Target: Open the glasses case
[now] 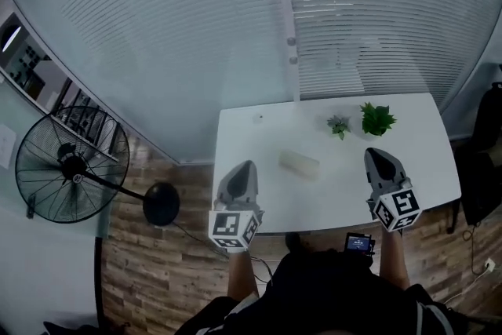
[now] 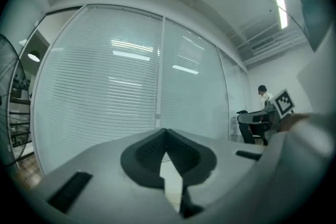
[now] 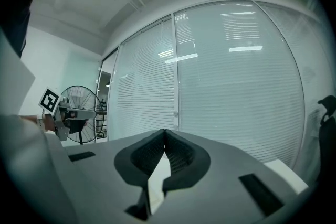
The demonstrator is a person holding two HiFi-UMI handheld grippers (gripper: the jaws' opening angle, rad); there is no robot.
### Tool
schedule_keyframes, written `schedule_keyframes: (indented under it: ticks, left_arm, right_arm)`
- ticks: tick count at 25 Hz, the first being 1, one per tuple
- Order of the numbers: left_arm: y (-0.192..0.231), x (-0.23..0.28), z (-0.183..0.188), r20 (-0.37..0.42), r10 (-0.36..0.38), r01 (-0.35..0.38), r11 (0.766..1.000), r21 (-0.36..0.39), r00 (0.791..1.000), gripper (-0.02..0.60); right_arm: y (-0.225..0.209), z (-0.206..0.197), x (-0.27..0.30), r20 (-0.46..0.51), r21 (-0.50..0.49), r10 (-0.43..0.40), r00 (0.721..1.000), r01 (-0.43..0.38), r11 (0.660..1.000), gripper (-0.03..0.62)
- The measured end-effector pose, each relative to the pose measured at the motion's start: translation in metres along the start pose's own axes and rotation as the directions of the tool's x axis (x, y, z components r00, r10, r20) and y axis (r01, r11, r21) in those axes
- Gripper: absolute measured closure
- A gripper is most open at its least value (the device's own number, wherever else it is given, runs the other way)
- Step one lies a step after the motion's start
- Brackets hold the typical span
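On the white counter [image 1: 427, 153], near its middle, lies the glasses case [image 1: 300, 163]: pale, oblong, shut, set at a slight slant. A leafy green plant [image 1: 377, 119] and a smaller greyish plant [image 1: 339, 125] stand behind it toward the far right, apart from the case.

Left tongs [image 1: 245, 165] hang over the near-left edge of the counter and right tongs [image 1: 375, 154] over its near-right part. The case sits between them, touched by neither. The left gripper view shows those tongs [image 2: 165, 131] closed tip to tip with nothing between. The right gripper view shows the same for the other pair [image 3: 164, 132]: together and empty.

Judged step: approach, no contact yet.

Notes for doing it well:
- Both tongs need to part before they reach the case.
- One pair should pin the lower shell to the counter, and the other should catch the lid edge at the seam.
- Which long side carries the hinge cannot be told, as the case is too small in the head view. It should be checked on the way in.
- The case looks light and smooth and will likely skid if pushed from one side only, so it should be steadied first.
- The lid should swing about its hinge rather than be pulled straight up.
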State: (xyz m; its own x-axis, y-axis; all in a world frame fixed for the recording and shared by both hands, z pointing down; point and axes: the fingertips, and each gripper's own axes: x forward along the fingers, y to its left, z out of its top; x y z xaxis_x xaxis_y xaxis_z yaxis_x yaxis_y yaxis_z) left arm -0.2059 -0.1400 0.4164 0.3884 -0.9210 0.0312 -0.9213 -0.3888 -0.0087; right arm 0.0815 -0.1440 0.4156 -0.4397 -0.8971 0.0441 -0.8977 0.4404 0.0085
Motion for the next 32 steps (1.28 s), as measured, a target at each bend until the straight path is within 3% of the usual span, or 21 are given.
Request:
schedule_keyframes:
  ticks: [5, 11, 16, 22, 24, 26, 27, 28, 32]
  left_arm:
    - [0.023, 0.022, -0.008, 0.015, -0.061, 0.062, 0.996, -0.065, 0.998, 0.584]
    - [0.019, 0.043, -0.015, -0.001, -0.102, 0.102, 0.992, -0.074, 0.995, 0.584]
    - [0.009, 0.052, -0.017, -0.024, -0.085, 0.083, 0.995, -0.062, 0.996, 0.584]
    - [-0.015, 0.048, -0.018, -0.058, -0.127, 0.126, 0.992, -0.014, 0.99, 0.584]
    - [-0.014, 0.052, -0.018, -0.057, -0.112, 0.11, 0.993, -0.037, 0.992, 0.584]
    - [-0.014, 0.059, -0.017, -0.053, -0.104, 0.102, 0.994, -0.044, 0.993, 0.584]
    - [-0.014, 0.062, -0.016, -0.054, -0.102, 0.1, 0.994, -0.038, 0.993, 0.584]
    - [-0.013, 0.064, -0.016, -0.055, -0.101, 0.099, 0.995, -0.033, 0.993, 0.584]
    - [-0.009, 0.072, -0.018, -0.049, -0.093, 0.091, 0.995, -0.042, 0.994, 0.584]
  right_arm:
    - [0.017, -0.001, 0.027, -0.06, -0.066, -0.024, 0.998, 0.02, 0.998, 0.579]
    - [0.01, -0.02, 0.04, -0.102, -0.063, -0.042, 0.994, 0.035, 0.997, 0.579]
    - [0.001, -0.027, 0.048, -0.074, -0.042, -0.009, 0.997, 0.006, 0.999, 0.578]
    - [-0.012, -0.04, 0.054, -0.066, -0.007, 0.02, 0.998, -0.021, 1.0, 0.577]
    - [-0.016, -0.039, 0.055, -0.048, 0.001, 0.027, 0.998, -0.027, 1.0, 0.577]
    - [-0.021, -0.039, 0.055, -0.037, 0.009, 0.029, 0.999, -0.029, 1.0, 0.546]
    - [-0.023, -0.04, 0.056, -0.038, 0.012, 0.029, 0.999, -0.028, 1.0, 0.481]
    - [-0.025, -0.041, 0.057, -0.042, 0.011, 0.028, 0.999, -0.028, 1.0, 0.454]
    - [-0.031, -0.042, 0.064, -0.046, -0.006, 0.022, 0.999, -0.022, 1.0, 0.454]
